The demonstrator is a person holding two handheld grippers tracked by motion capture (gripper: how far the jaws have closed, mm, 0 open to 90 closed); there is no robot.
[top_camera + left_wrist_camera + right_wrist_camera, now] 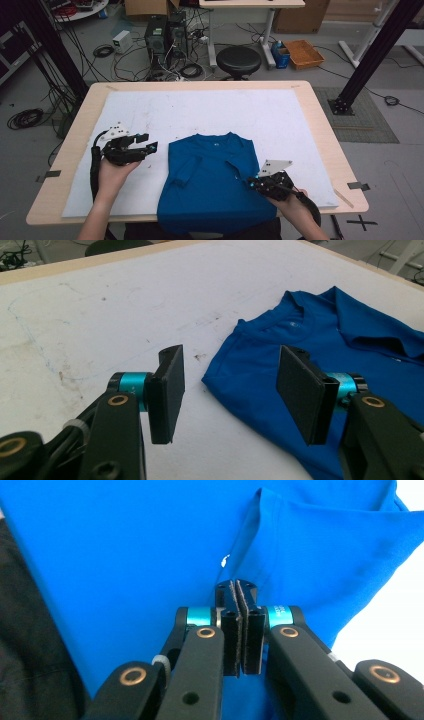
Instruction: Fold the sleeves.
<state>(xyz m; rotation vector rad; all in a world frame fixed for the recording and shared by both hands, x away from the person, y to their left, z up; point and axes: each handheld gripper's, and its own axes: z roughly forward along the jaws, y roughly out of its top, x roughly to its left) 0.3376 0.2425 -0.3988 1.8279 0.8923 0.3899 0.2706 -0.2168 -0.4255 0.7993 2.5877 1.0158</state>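
A blue T-shirt (210,182) lies front side up on the white mat (225,110), its hem hanging over the near table edge and both sleeves folded inward. My left gripper (148,141) hovers over bare mat just left of the shirt's shoulder, jaws wide open and empty (231,357). The shirt's collar and left shoulder (350,340) lie ahead of it to the right. My right gripper (251,183) sits low over the shirt's right side, its jaws pressed together (239,587). The folded sleeve edge (280,545) starts right at its tips; no cloth shows between the pads.
The mat covers most of the wooden table (320,130). Beyond the far edge stand a black stool (238,61), computer towers (165,35), an orange tray (303,53) and floor cables. Black frame posts (372,55) rise at both sides.
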